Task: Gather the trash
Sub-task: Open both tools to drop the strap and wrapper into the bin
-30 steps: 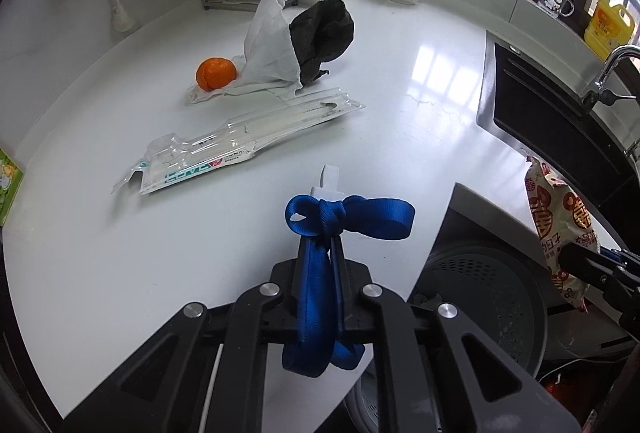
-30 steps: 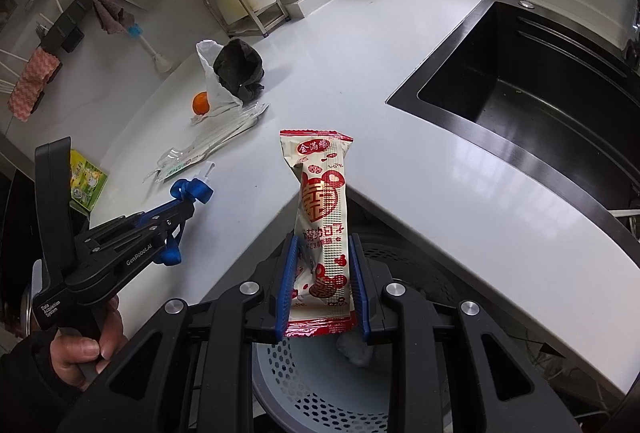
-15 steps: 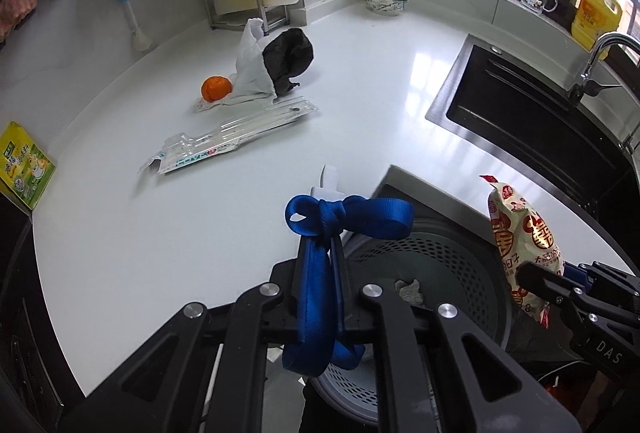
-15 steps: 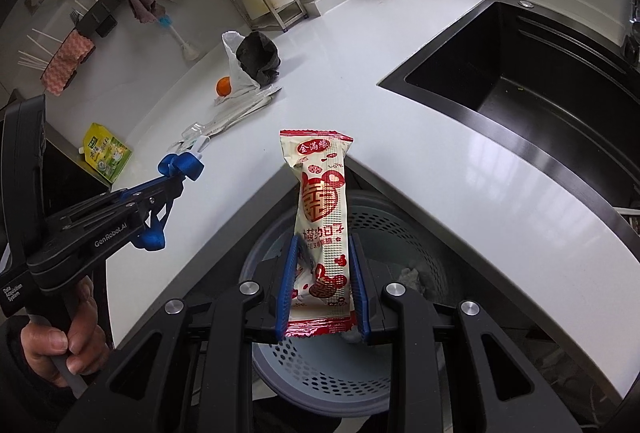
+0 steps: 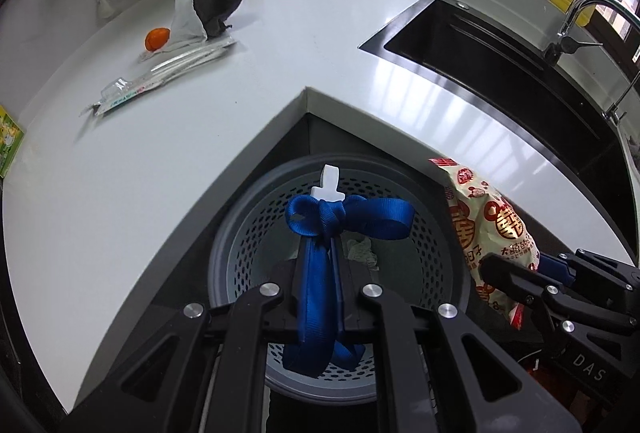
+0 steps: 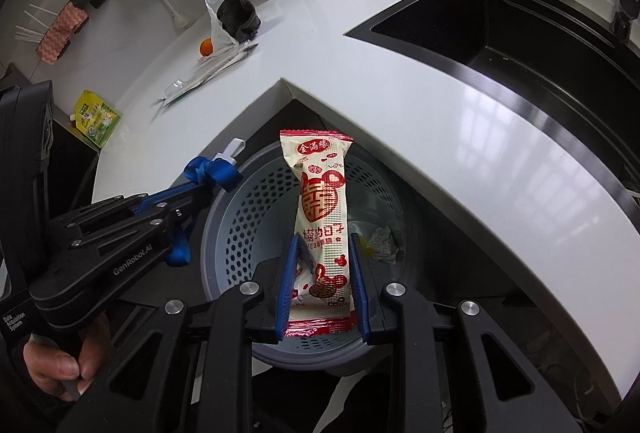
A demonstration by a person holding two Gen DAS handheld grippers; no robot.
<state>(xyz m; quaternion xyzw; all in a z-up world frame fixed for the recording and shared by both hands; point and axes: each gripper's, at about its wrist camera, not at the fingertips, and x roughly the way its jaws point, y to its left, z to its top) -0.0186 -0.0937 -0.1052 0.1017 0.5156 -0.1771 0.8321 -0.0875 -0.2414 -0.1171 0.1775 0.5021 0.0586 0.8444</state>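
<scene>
Step in hand: dropping both held pieces of trash into the round grey perforated plastic bin [image 6: 256, 217] tucked under the inner corner of the white worktop [image 5: 160, 169].
Right gripper [image 6: 322, 233]: clamped on the tall red-and-cream snack wrapper [image 6: 322, 209], which hangs over the bin's mouth.
Left gripper [image 5: 322, 233]: squeezed together on a knotted blue ribbon strap with a white plastic clip [image 5: 348, 217], above the bin's near side.
Doing it well: judging by the overlap, each gripper should sit well inside the rim before it lets go; the light wrapper may cling to a pad.
Already in the bin: one crumpled scrap [image 6: 384, 243].
Counts on the worktop: one orange [image 5: 157, 37], one white bag [image 5: 186, 13], one black bag [image 5: 218, 3], one clear toothbrush blister pack [image 5: 160, 79] towards the far left edge.
</scene>
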